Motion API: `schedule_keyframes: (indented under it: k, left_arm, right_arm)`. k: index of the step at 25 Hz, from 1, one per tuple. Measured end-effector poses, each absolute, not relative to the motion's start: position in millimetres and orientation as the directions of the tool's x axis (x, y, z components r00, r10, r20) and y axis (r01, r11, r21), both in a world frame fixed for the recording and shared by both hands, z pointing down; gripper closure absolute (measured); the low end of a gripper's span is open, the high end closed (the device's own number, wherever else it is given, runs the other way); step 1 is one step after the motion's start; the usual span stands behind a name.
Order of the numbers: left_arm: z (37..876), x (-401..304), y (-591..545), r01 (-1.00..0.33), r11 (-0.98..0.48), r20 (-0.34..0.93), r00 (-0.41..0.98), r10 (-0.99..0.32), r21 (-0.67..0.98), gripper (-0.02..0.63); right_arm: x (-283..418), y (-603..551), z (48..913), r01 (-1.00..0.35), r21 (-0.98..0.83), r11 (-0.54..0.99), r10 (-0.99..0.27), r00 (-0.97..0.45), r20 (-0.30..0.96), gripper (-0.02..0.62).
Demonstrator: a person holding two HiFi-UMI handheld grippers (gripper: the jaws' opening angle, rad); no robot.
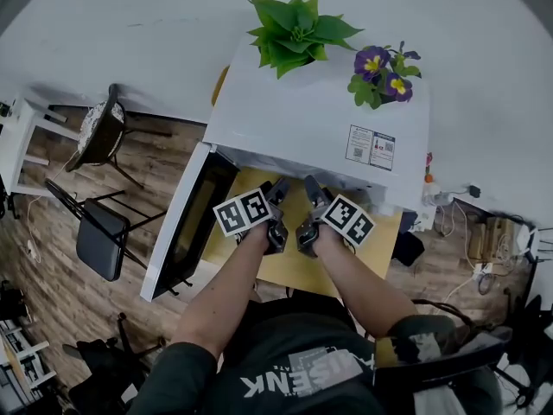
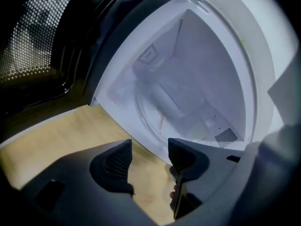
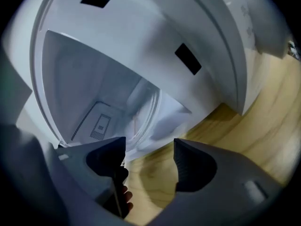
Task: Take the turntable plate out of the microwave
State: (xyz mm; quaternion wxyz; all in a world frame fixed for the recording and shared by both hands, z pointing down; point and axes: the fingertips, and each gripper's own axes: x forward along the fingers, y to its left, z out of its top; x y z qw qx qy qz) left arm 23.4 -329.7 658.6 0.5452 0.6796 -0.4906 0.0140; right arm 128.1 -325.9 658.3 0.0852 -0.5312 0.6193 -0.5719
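Observation:
A white microwave (image 1: 311, 124) stands on a light wooden table (image 1: 289, 271) with its door (image 1: 186, 223) swung open to the left. The clear glass turntable plate (image 2: 162, 105) lies flat on the cavity floor; its rim (image 3: 146, 114) also shows in the right gripper view, and the head view hides it. My left gripper (image 1: 276, 193) (image 2: 149, 147) and right gripper (image 1: 311, 193) (image 3: 149, 146) are side by side just outside the cavity mouth, over the table, aimed inward. Both stand open, with only table and cavity floor seen between the jaws, short of the plate.
A green plant (image 1: 294, 28) and a purple-flowered plant (image 1: 380, 72) sit on top of the microwave. A black folding chair (image 1: 99, 236) and a stool (image 1: 99, 132) stand on the wooden floor at the left. Cables and plugs (image 1: 484, 232) lie at the right.

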Motion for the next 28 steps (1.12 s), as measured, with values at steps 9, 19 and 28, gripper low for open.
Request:
schedule_keyframes:
  k: [9,19,28]
  left_arm:
    - [670,17,-359,-0.666,0.167,0.582,0.470,-0.663,0.727,0.353]
    - [685,12,-367,-0.673,0.193,0.607,0.459,-0.648,0.714,0.324]
    - [687,11,-370,-0.653,0.186,0.592,0.483,-0.645,0.734,0.321]
  right_arm:
    - [127,-341,665,-0.491,-0.795,-0.357,-0.755,-0.349,0.555,0.279]
    - [128,-347,675,-0.436,-0.772,-0.463,-0.749,-0.273,0.603,0.278]
    - [129,-354,687,-0.401,-0.780,-0.479,-0.751,-0.272,0.601,0.273]
